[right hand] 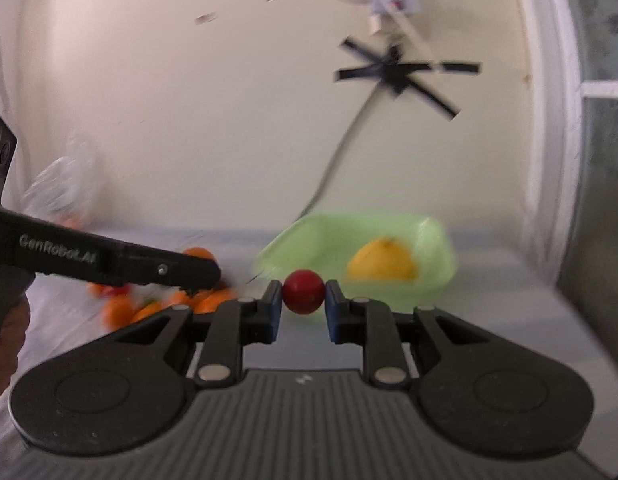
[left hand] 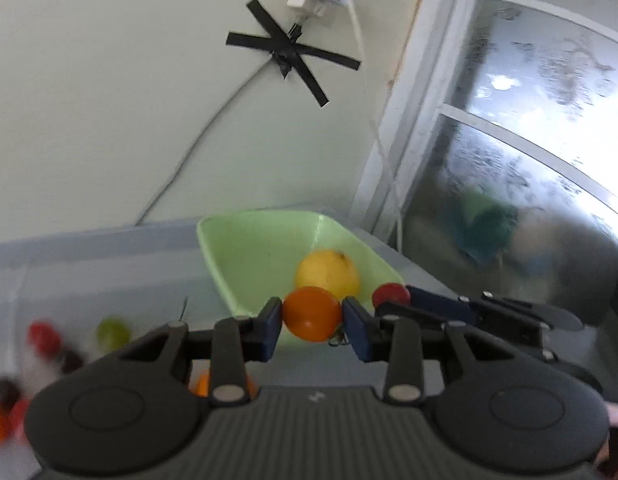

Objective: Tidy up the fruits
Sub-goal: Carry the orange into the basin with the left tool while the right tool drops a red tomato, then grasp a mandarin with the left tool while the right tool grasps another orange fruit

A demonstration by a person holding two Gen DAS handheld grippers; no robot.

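In the left wrist view, at lower left, we see blurred loose fruit [left hand: 45,340] on a pale, smooth tabletop [left hand: 109,272]: red, green and orange round shapes. At bottom centre the left gripper [left hand: 312,316] holds a smooth, glossy orange [left hand: 312,314] between its blue pads, black ribbed plastic body below. Just behind it sits a shallow, rounded-square green bowl [left hand: 245,248] of matte plastic, with a dimpled yellow lemon [left hand: 327,274] inside. To the right, a red ball-shaped fruit [left hand: 391,295] is pinched by the right gripper [left hand: 393,298], near the bowl's right corner. Upper centre, black tape strips [left hand: 293,54] cross on a pale wall; at right is frosted, mottled window glass [left hand: 529,120].

In the right wrist view, the left gripper's black arm [right hand: 109,260] reaches in from the left edge over a blurred heap of oranges [right hand: 157,304]. At centre the right gripper [right hand: 304,292] clamps the small, smooth red fruit [right hand: 304,291] between narrow blue pads. Behind and to the right, the green bowl [right hand: 437,240], blurred, holds the yellow lemon [right hand: 381,266].
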